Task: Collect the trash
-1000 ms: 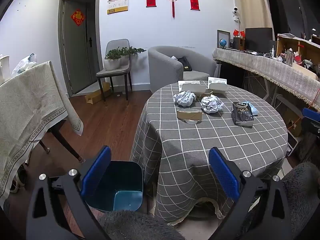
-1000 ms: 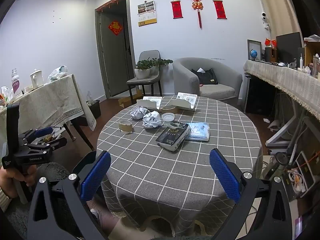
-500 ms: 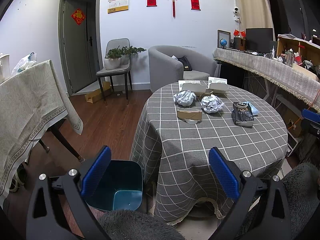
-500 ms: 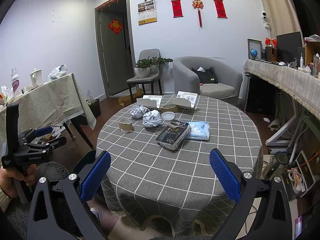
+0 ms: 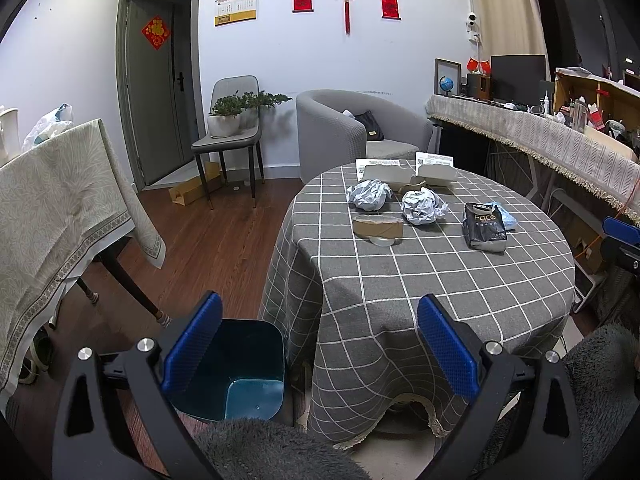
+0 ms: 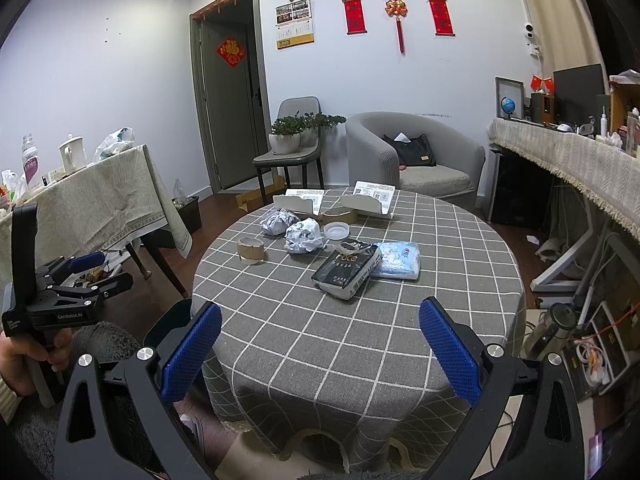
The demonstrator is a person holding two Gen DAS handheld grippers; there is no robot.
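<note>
Almost nothing has moved since a second ago: both of your grippers hang where they were, short of the near edge of the round desk (image 6: 360, 336), and every piece of trash lies where it lay.

Your left gripper (image 5: 318, 350) has its jaws spread wide and holds nothing. Below and just inside its left jaw sits the blue bin (image 5: 244, 368) on the wooden floor, close against the hanging checked cloth. Its mouth is open upward and the part of its bottom you can see is bare. The near rim of the desk falls between the jaws and toward the right one.

Your right gripper (image 6: 320, 350) is also gaping wide, with nothing between its blue pads (image 6: 448, 350). Ahead of these jaws, past a bare stretch of checked cloth, lies a black packet (image 6: 346, 270), roughly centred between them. Touching its far right side is a pale blue tissue pack (image 6: 400, 260). Farther on and left of centre are two crumpled paper balls (image 6: 304, 236), side by side. Left of those, nearer the left jaw's line, a brown tape roll (image 6: 250, 249) stands alone. A small clear lid (image 6: 336, 230) lies just beyond the packet. At the far edge stand two white folded cards (image 6: 366, 204) with a second tape ring between them.

Far to the left of the right jaws, your left hand (image 6: 24, 360) grips the handle of the other gripper, held out beside the desk.
</note>
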